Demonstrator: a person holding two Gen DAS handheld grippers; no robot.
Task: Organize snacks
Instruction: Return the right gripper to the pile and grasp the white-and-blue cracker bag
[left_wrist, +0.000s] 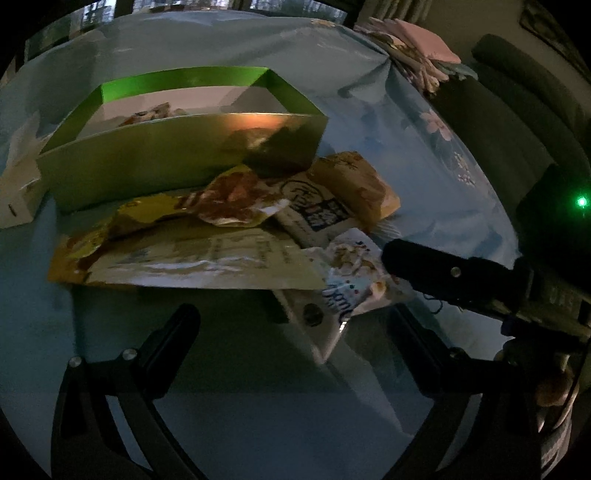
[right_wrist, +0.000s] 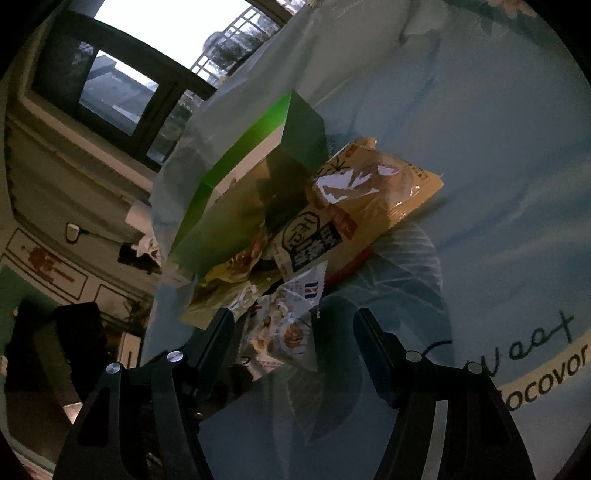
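Observation:
An open green box stands on the blue cloth with a snack lying inside. In front of it is a loose pile: an orange packet, a white packet with black characters, a yellow packet and a large pale flat packet. A small white packet lies at the pile's near end. My right gripper is open and straddles it, with its pads not pressing. My left gripper hovers open just before the pile, holding nothing.
The blue floral cloth covers the whole table. A white tissue box sits left of the green box. Folded cloths lie at the far right corner, with a dark seat beyond. A window is behind the table.

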